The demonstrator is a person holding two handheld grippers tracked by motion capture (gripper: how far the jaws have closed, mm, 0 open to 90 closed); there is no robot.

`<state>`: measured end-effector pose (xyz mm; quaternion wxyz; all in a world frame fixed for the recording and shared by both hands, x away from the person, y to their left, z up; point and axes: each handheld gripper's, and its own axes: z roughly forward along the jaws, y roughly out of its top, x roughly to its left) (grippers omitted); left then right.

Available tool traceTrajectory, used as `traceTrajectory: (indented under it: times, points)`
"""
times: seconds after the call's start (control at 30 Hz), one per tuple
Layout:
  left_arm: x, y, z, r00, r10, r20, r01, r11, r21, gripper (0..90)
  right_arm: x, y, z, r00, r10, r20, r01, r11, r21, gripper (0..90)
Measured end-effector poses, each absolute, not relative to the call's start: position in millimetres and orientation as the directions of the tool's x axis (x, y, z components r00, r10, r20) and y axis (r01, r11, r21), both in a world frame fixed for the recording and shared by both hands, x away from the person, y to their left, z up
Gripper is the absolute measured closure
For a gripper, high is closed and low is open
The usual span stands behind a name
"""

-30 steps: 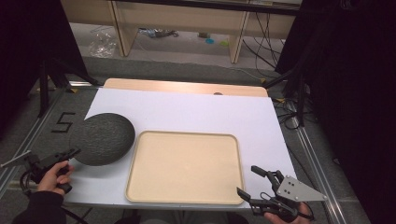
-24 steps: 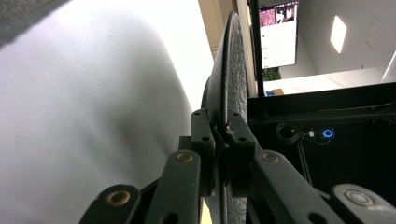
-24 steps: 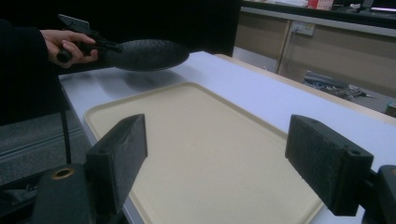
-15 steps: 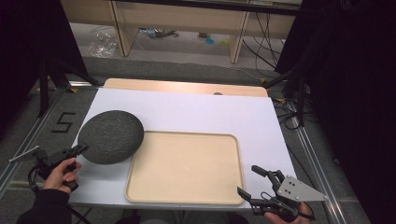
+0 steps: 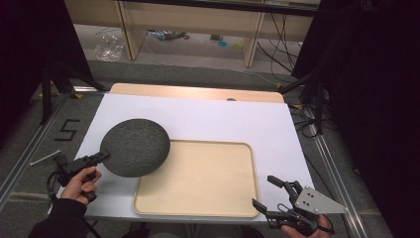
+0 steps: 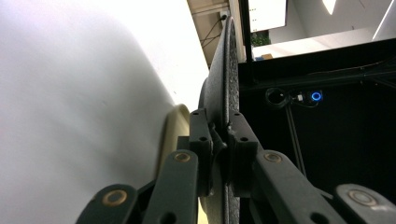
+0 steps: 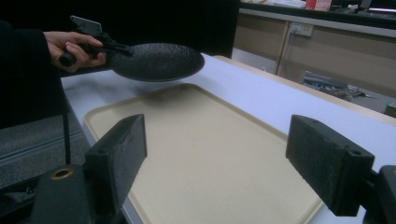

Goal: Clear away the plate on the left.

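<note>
My dark round plate (image 5: 135,147) is off the table, hanging level above the near left corner of the beige tray (image 5: 208,183), its far edge over the tray's corner. My left gripper (image 5: 101,156) has its jaws pinched on the plate's near rim; in the left gripper view the two pads (image 6: 201,135) press that rim from both sides. My right gripper (image 5: 270,191) sits at the tray's near right corner with its jaws wide apart, nothing between them, the pads (image 7: 119,156) flanking bare tray.

The tray lies on a white sheet (image 5: 223,121) over a wooden tabletop (image 5: 198,92). Beyond it I see grey floor, cables (image 5: 282,39) and black curtains (image 5: 381,99).

The plate's underside and the floor clutter are too dim for me to make out.
</note>
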<state>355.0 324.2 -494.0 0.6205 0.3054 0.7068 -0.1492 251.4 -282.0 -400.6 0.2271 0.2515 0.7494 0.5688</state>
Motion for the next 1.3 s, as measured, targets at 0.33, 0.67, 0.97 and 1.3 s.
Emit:
traceTrajectory:
  times: [0.33,0.67,0.97,1.3]
  points:
    - [362,297,-491,-0.016,0.267,-0.964,0.679,0.710,0.186,84.6,251,-283,-401,-0.774,0.632,-0.049,0.126,0.230,0.965,21.5]
    - [366,270,-490,0.005,0.263,-0.965,0.714,0.674,0.187,84.9,251,-283,-401,-0.772,0.633,-0.056,0.115,0.225,0.968,21.5]
    - [369,239,-488,0.015,0.263,-0.965,0.763,0.620,0.181,85.0,251,-283,-400,-0.772,0.634,-0.049,0.118,0.219,0.969,21.5]
    - [371,203,-488,0.028,0.298,-0.954,0.827,0.529,0.189,84.6,250,-284,-400,-0.771,0.636,-0.041,0.127,0.216,0.968,21.5]
